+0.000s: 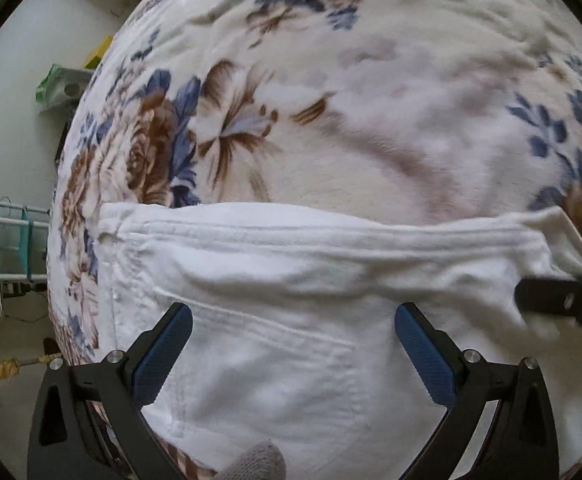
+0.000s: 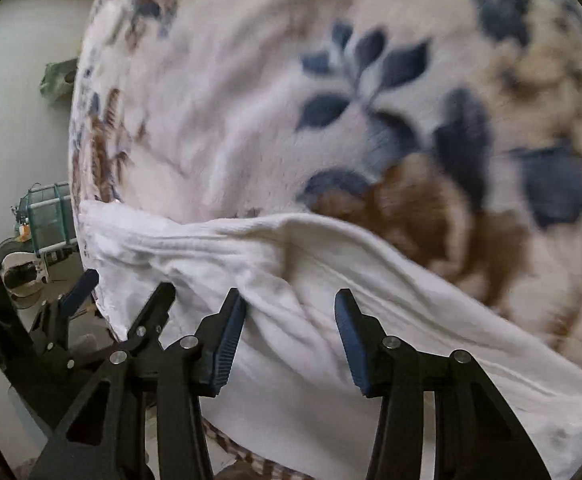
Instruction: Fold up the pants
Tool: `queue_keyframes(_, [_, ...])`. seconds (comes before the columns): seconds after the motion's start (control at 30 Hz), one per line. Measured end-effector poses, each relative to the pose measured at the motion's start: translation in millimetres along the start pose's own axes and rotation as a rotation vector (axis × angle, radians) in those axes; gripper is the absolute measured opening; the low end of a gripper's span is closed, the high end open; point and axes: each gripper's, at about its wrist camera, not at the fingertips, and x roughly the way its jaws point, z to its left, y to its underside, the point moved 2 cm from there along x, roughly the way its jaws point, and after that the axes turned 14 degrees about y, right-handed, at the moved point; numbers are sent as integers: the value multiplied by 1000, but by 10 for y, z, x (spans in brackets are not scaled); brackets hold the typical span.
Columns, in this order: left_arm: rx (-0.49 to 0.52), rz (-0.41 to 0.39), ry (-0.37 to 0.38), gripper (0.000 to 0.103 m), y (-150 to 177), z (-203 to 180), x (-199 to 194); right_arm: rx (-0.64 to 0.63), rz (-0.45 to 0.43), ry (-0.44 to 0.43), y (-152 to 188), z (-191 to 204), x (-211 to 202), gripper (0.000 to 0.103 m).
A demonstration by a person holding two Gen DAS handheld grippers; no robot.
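At the bottom of the left wrist view, the left gripper hangs with its blue-padded jaws spread wide and nothing between them, above a stitched back pocket of the white pants. A grey-gloved fingertip shows at the lower edge. In the right wrist view, the right gripper has its jaws partly apart over a raised wrinkle of the pants; the pads do not press the cloth. The pants lie across the lower half of both views on a floral blanket that fills the upper part. A teal-framed rack stands at the far left
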Motion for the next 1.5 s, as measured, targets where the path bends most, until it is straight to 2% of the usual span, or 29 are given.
queue_keyframes(0.03, [-10, 8, 9, 103, 5, 8, 20, -11, 6, -8, 6, 50, 54, 31])
queue_keyframes(0.13, [-26, 18, 16, 103, 29, 78, 42, 28, -31, -18, 55, 33, -3, 7])
queue_keyframes(0.2, [-39, 19, 13, 103, 58, 139, 37, 92, -81, -36, 15, -51, -190, 6])
queue_keyframes(0.27, [-56, 26, 15, 103, 81, 201, 29, 144, -114, 8, -18, -168, -285, 6])
queue_keyframes(0.3, [-63, 30, 13, 103, 86, 227, 35, 137, -93, 12, 8, -197, -284, 6])
queue_keyframes(0.37, [-85, 42, 29, 103, 96, 281, 23, 146, -47, -24, -13, -235, -248, 7])
queue_keyframes(0.4, [-90, 42, 29, 103, 93, 307, 13, 147, -47, -34, -2, -260, -294, 12])
queue_keyframes(0.43, [-94, 41, 26, 103, 93, 328, -7, 143, -46, -58, -17, -249, -320, 27])
queue_keyframes(0.47, [-102, 39, 30, 103, 96, 348, -39, 155, -46, -119, -23, -251, -356, 39])
queue_keyframes(0.5, [-109, 37, 35, 103, 102, 352, -62, 172, -43, -149, -38, -274, -367, 63])
queue_keyframes(0.53, [-118, 35, 36, 103, 104, 368, -87, 179, -35, -167, -58, -263, -340, 72])
queue_keyframes(0.67, [-137, 32, 25, 103, 116, 401, -144, 141, 87, -169, -169, -137, 116, 70])
queue_keyframes(0.7, [-134, 30, 16, 103, 122, 410, -152, 114, 91, -164, -179, -66, 172, 64])
queue_keyframes(0.73, [-133, 29, 11, 103, 130, 417, -161, 77, 88, -167, -185, 32, 193, 42])
queue_keyframes(0.77, [-133, 26, 7, 103, 141, 429, -172, 42, 81, -193, -181, 131, 183, 37])
queue_keyframes(0.8, [-134, 25, 5, 103, 149, 434, -178, -8, 51, -149, -165, 242, 133, 36])
queue_keyframes(0.83, [-135, 25, 5, 103, 161, 440, -181, -48, 21, -98, -141, 313, 89, 30])
queue_keyframes(0.87, [-137, 27, 7, 103, 169, 444, -182, -45, 11, -92, -131, 324, 91, 25])
queue_keyframes(0.9, [-140, 30, 9, 103, 175, 446, -180, -15, 5, -88, -119, 262, 70, 11])
queue_keyframes(0.93, [-142, 31, 11, 103, 180, 447, -181, 20, -5, -92, -129, 191, 47, 8])
queue_keyframes(1.0, [-133, 26, 2, 103, 182, 433, -177, 87, -64, -105, -173, -10, -64, 8])
queue_keyframes(1.1, [-114, 31, -12, 103, 176, 379, -147, 161, 3, -128, -194, -121, 115, 8])
queue_keyframes(1.2, [-92, 18, -15, 103, 171, 329, -222, 123, -2, -90, -230, -29, 51, 14])
queue_keyframes(1.23, [-83, 10, -20, 103, 173, 315, -258, 112, -21, -87, -211, -24, -46, 20])
queue_keyframes(1.3, [-69, -6, -37, 103, 183, 295, -342, 85, -114, -20, -128, -56, -345, 31])
queue_keyframes(1.37, [-76, -13, -41, 103, 199, 294, -404, 46, -186, 36, 41, -63, -625, 33])
queue_keyframes(1.43, [-97, -18, -39, 103, 224, 312, -463, 30, -169, 5, 220, -105, -687, 33])
queue_keyframes(1.5, [-116, -20, -43, 103, 252, 323, -496, 18, -53, -101, 369, -102, -517, 33])
